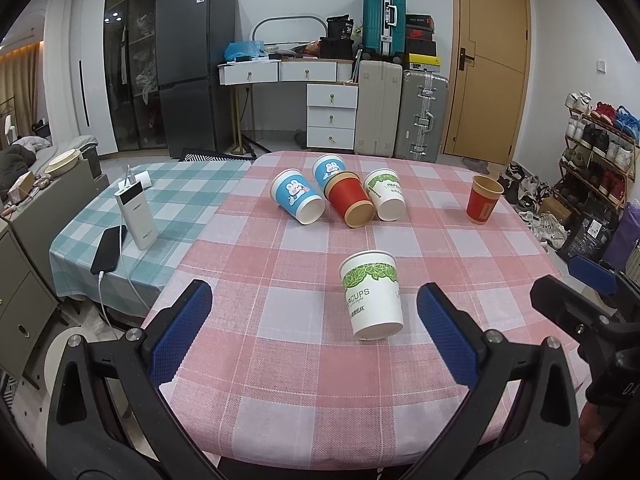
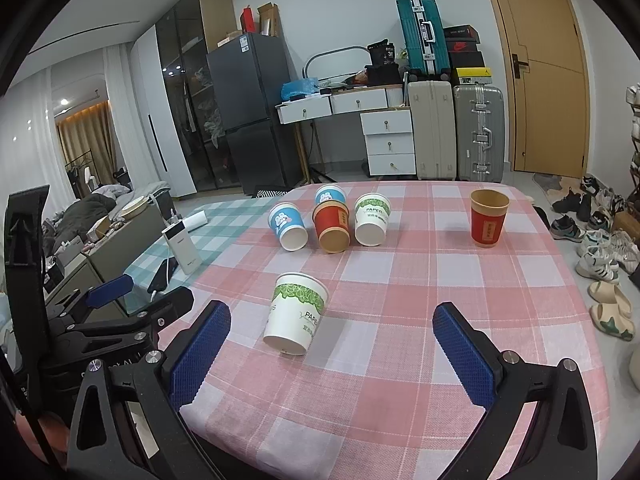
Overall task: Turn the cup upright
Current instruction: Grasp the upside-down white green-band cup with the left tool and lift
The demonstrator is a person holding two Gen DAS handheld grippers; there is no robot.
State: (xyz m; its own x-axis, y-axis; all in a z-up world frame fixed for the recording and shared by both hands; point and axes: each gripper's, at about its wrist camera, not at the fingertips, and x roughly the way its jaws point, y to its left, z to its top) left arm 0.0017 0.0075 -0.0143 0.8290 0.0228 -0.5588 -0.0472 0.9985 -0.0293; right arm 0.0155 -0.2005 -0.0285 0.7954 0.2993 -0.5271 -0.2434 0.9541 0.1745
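Note:
A white paper cup with a green leaf band (image 1: 372, 296) stands upright on the pink checked tablecloth, just ahead of my left gripper (image 1: 314, 328), which is open and empty. The same cup (image 2: 296, 314) sits ahead and left of my right gripper (image 2: 332, 352), also open and empty. Further back, several cups lie on their sides in a cluster: two blue rabbit cups (image 1: 297, 197), a red cup (image 1: 349, 199) and a white leaf cup (image 1: 385, 194). A red cup (image 1: 483, 199) stands upright at the right.
A white power bank (image 1: 136, 216) and a black phone (image 1: 109, 249) on a cable lie on the teal checked cloth at the left. The table's near edge is just under both grippers. Suitcases, drawers, a fridge and a shoe rack (image 1: 600, 148) stand behind.

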